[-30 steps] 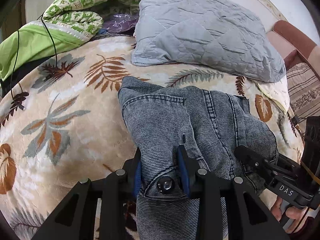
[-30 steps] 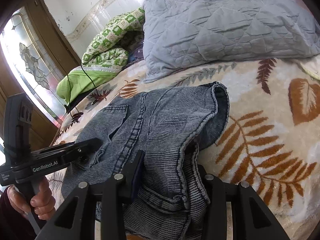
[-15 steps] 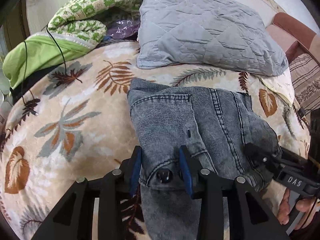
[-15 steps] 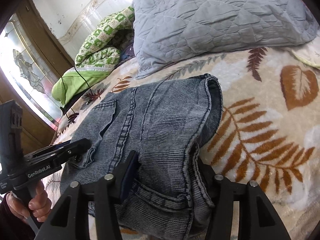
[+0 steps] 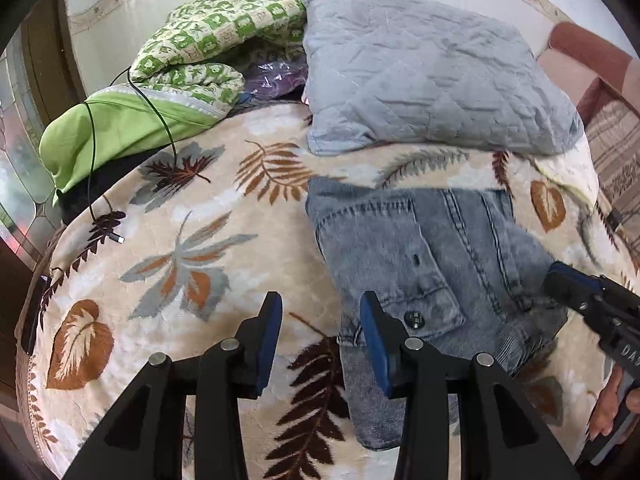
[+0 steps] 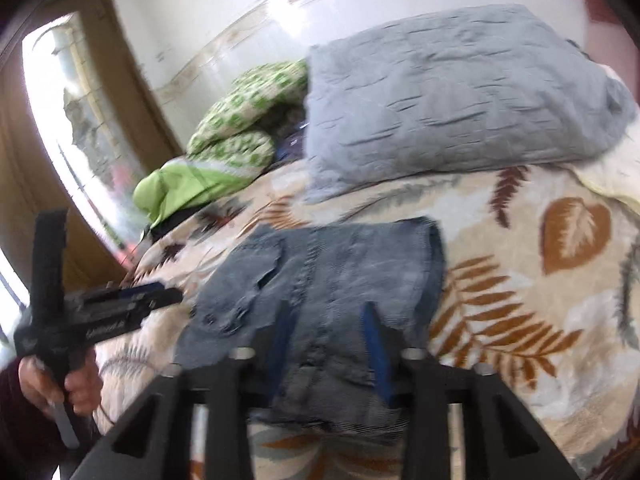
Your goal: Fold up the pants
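The folded grey-blue jeans (image 5: 420, 256) lie flat on the leaf-print blanket (image 5: 192, 264), button and pocket facing up. My left gripper (image 5: 320, 306) hangs open just left of their waistband, with only blanket between its blue pads. In the blurred right wrist view the jeans (image 6: 340, 268) lie beneath my right gripper (image 6: 327, 314). Its jaws are closing, and its pads stand apart above the denim without pressing it. The right gripper (image 5: 576, 292) also shows over the jeans' right edge. The left gripper (image 6: 160, 298), held by a hand (image 6: 60, 384), sits left of the jeans.
A grey quilted pillow (image 5: 432, 76) lies just beyond the jeans. A green patterned quilt (image 5: 192, 60) is heaped at the back left, with a black cable (image 5: 92, 160) trailing onto the blanket. A window (image 6: 72, 120) stands at the left and a striped seat (image 5: 616, 176) at the right.
The left gripper let go of the buttoned waistband and drew away to the left. The right gripper released the folded edge and pulled back and up. The jeans stay flat on the bed.
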Motion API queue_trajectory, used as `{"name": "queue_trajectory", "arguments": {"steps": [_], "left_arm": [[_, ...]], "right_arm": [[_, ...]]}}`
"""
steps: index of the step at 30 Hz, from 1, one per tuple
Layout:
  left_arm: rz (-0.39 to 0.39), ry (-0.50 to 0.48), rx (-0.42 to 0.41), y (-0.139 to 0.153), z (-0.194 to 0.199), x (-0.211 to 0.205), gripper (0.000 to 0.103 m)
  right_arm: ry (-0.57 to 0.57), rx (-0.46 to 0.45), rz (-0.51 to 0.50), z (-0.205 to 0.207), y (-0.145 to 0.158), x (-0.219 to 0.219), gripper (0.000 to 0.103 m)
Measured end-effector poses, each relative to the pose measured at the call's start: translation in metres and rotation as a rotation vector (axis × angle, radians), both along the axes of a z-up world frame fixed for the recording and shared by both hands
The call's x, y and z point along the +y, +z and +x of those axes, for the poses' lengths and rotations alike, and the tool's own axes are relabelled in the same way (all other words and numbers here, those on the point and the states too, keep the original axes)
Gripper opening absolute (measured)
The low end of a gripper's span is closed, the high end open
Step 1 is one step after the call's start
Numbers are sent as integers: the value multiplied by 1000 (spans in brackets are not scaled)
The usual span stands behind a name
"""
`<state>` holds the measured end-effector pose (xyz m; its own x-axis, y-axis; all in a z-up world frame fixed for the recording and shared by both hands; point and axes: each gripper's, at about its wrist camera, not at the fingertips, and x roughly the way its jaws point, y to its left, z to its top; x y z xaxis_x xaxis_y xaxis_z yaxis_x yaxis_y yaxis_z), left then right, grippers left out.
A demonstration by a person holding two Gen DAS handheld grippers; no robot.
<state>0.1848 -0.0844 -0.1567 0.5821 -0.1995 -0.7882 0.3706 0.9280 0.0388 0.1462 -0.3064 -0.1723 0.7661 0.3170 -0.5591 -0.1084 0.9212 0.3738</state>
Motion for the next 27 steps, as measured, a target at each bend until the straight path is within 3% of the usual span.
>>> {"name": "queue_trajectory", "arguments": {"steps": [5, 8, 11, 14, 17, 23, 27], "left_arm": [[104, -27, 47, -35, -7, -11, 42], [144, -30, 56, -44, -9, -13, 42], [68, -17, 52, -23, -3, -5, 42], [61, -1, -4, -1, 12, -7, 42], [37, 19, 22, 2, 38, -17, 43], [37, 90, 141, -28, 93, -39, 43], [81, 86, 174, -48, 103, -50, 44]], "right_arm": [[36, 182, -39, 21, -39, 17, 31], [65, 204, -40, 20, -38, 19, 31], [68, 181, -12, 17, -28, 14, 31], [35, 103, 21, 18, -8, 1, 30], [7, 34, 26, 31, 6, -4, 30], [-24, 85, 22, 79, -1, -10, 31], [-25, 211, 32, 109, -30, -16, 31]]}}
